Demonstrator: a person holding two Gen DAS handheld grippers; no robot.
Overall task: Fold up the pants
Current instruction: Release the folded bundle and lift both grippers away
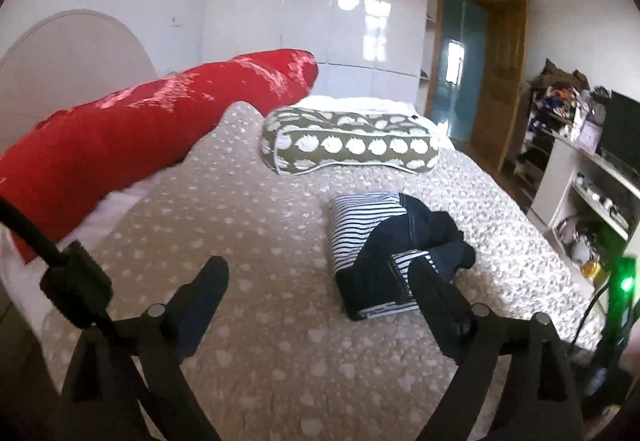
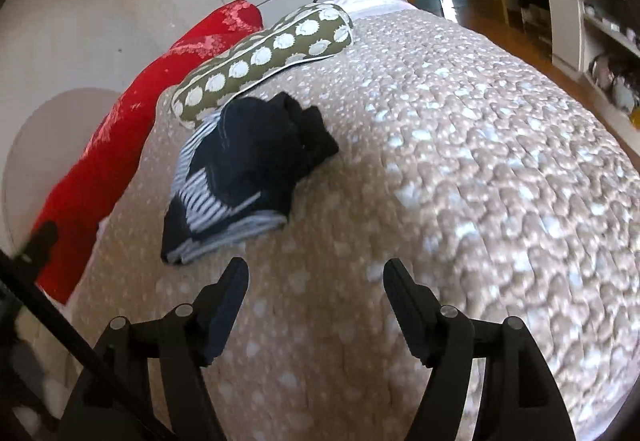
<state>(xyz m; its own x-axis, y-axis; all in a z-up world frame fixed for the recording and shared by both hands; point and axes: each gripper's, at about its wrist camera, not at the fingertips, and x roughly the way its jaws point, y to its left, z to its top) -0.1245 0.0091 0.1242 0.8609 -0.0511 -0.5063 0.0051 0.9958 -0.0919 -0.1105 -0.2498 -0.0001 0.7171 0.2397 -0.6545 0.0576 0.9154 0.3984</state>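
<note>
Dark navy pants lie bunched on top of a folded black-and-white striped garment on the bed. In the left wrist view my left gripper hovers over the quilt just in front of the pile, open and empty. Its right finger overlaps the pile's near corner in the picture. The right wrist view shows the pants and striped garment ahead and to the left. My right gripper is open above bare quilt, short of the pile, holding nothing.
A beige dotted quilt covers the bed. A long red bolster lies along the headboard side, with an olive patterned pillow behind the pile. White shelves with clutter stand right of the bed, and a wooden door frame is beyond.
</note>
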